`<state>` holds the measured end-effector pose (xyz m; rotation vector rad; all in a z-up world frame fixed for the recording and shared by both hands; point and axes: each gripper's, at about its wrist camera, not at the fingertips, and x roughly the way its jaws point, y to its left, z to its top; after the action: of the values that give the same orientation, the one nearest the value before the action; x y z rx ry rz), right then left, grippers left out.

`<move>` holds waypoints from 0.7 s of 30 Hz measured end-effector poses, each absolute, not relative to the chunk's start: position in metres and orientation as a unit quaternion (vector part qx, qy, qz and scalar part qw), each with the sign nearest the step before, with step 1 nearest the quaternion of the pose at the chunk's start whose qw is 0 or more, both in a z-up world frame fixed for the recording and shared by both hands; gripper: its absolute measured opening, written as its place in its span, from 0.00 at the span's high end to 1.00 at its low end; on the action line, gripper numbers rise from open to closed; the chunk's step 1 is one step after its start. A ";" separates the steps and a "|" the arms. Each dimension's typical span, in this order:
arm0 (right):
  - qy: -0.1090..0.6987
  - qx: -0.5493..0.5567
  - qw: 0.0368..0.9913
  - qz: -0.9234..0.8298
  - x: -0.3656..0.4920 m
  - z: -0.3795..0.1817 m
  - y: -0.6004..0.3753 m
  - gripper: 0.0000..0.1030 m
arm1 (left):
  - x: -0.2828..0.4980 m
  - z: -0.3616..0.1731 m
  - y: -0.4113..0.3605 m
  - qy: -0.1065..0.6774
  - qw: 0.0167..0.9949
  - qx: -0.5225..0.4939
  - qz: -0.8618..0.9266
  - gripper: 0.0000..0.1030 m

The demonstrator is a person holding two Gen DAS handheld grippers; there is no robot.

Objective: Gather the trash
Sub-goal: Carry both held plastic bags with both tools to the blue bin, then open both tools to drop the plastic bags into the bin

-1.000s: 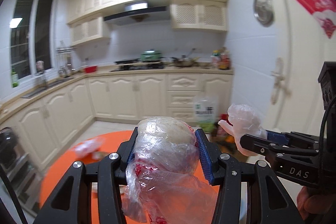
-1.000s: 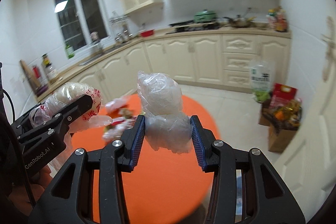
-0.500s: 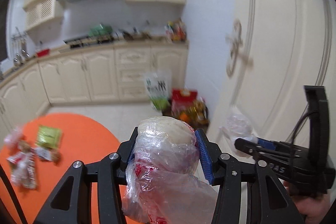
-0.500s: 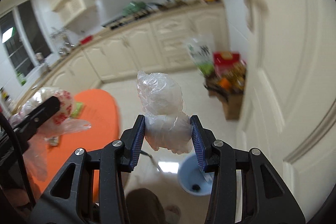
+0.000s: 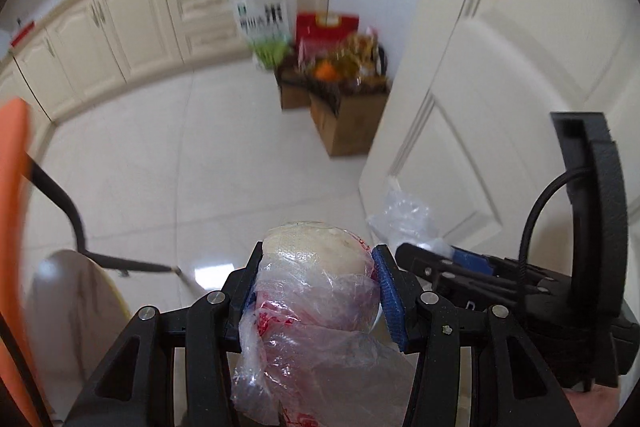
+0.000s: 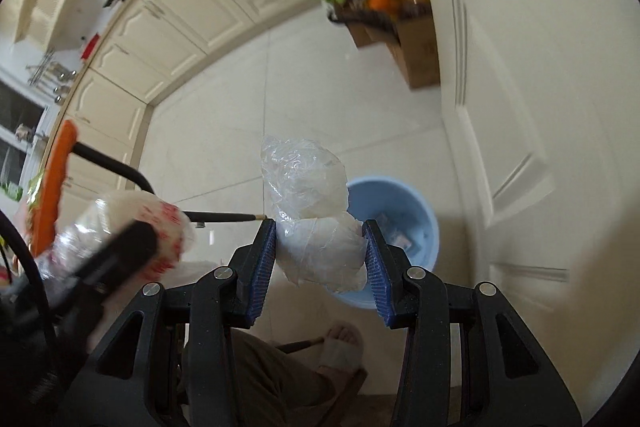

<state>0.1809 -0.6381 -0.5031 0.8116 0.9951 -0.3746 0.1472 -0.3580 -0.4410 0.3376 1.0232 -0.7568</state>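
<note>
Kitchen floor, green-and-white bag (image 5: 262,17) with blurred, unreadable black print

Cream cabinets (image 5: 132,27), white door (image 5: 500,67), cardboard box (image 5: 348,123) beside door.

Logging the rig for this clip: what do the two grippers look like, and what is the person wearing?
Both grippers are black plastic with silver screw heads and ribbed blue pads. The left gripper and right gripper have the same build. Seen from the left wrist, the right one carries a tall black bracket with a black cable looping into it. The person wears brownish trousers and light footwear.
</note>
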 end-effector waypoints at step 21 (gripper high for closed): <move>0.459 0.442 0.743 -0.205 0.179 -0.548 -0.662 0.00 | 0.234 -0.406 -0.494 0.474 0.807 0.205 -0.285 0.18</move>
<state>0.1791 -0.6620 -0.5485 0.9685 1.0065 -0.4485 0.2345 -0.4942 -0.4061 0.4387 1.0149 -0.6097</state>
